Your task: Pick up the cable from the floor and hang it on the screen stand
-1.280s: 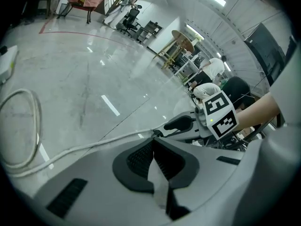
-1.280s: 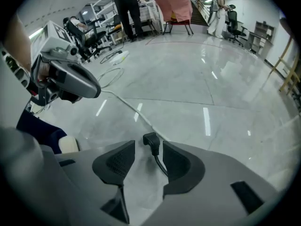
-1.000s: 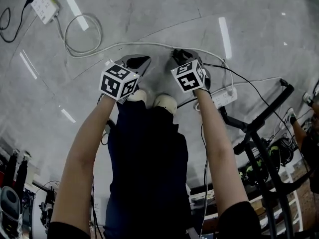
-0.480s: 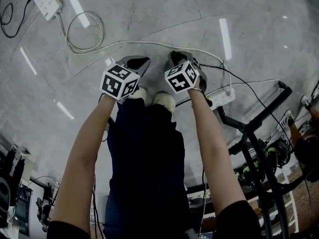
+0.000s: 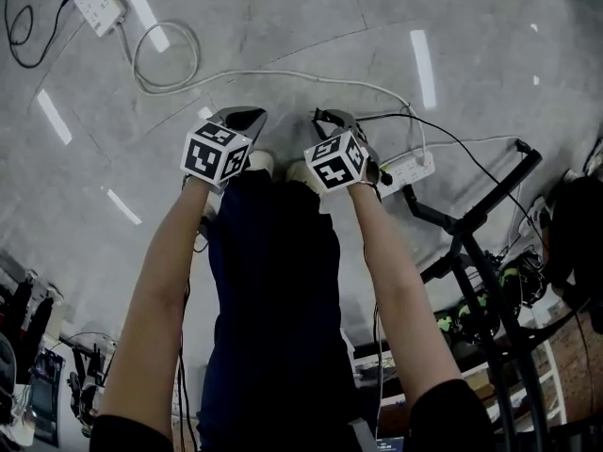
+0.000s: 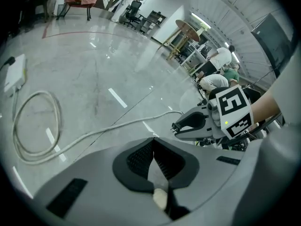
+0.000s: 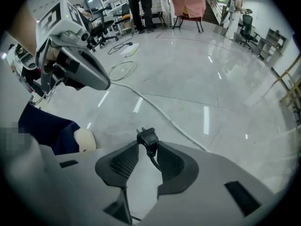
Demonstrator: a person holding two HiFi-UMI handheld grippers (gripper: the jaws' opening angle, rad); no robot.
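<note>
Right grey tongs [image 7: 147,145]: just squeezed in, pinching black plug [image 7: 146,136] of thin black cable [image 7: 154,163]. Left grey tongs [image 6: 154,142]: pressed together, nothing inside.

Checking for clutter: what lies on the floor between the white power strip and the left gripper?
A white cord, looped near the power strip and running on past the left gripper; nothing else. The left gripper view shows it.

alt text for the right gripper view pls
The right gripper, whose jaws have just been closing, pinches a black plug with its prongs pointing up. Beyond it a white cable crosses the grey floor, and the left gripper is at upper left.
</note>
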